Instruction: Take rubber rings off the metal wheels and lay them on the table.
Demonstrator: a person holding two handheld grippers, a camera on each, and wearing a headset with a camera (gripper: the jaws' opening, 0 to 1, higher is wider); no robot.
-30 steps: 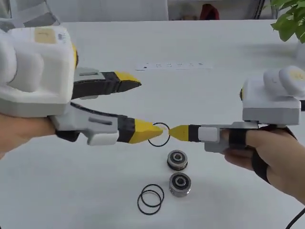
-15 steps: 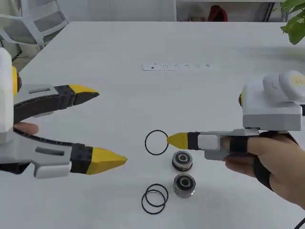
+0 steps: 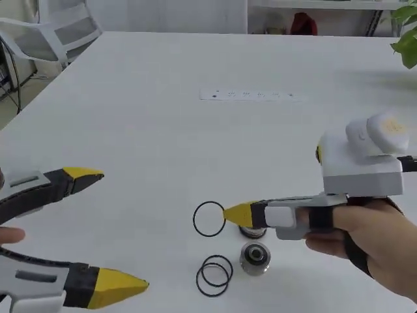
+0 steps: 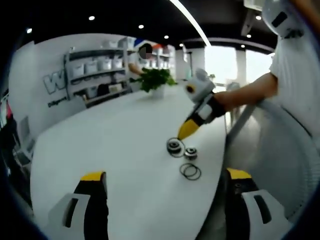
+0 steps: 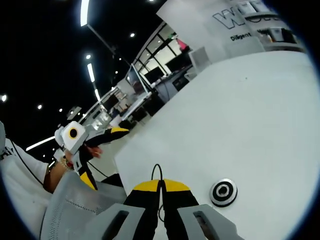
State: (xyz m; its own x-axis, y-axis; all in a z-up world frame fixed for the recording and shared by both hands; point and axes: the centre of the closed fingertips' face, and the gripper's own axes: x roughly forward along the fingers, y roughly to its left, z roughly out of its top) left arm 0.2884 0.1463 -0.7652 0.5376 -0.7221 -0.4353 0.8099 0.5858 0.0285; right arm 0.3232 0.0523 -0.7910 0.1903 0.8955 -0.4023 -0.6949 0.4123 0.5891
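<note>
Rubber ring [image 3: 195,219] is pinched at its right edge by my right hand-held gripper [image 3: 236,214], jaws closed on it, just left of the far metal wheel [image 3: 253,232] and free of it. The near wheel [image 3: 255,255] sits just in front. Two loose rings [image 3: 215,274] lie overlapping on the desk [image 3: 163,130], left of the near wheel. My left hand-held gripper [image 3: 126,229] is well off to the left, jaws wide apart, holding nothing.

Step looks like the put-down. I'd lower the ring flat near the loose pair, clear of both wheels, then open slowly so it doesn't cling to a tip.

Writing: wall lettering [image 5: 245,22] starts with a big "W". The smaller line under it looks like "Diligent", rest unreadable. Marks on the far white strip [image 3: 246,95] are too small to read.
</note>
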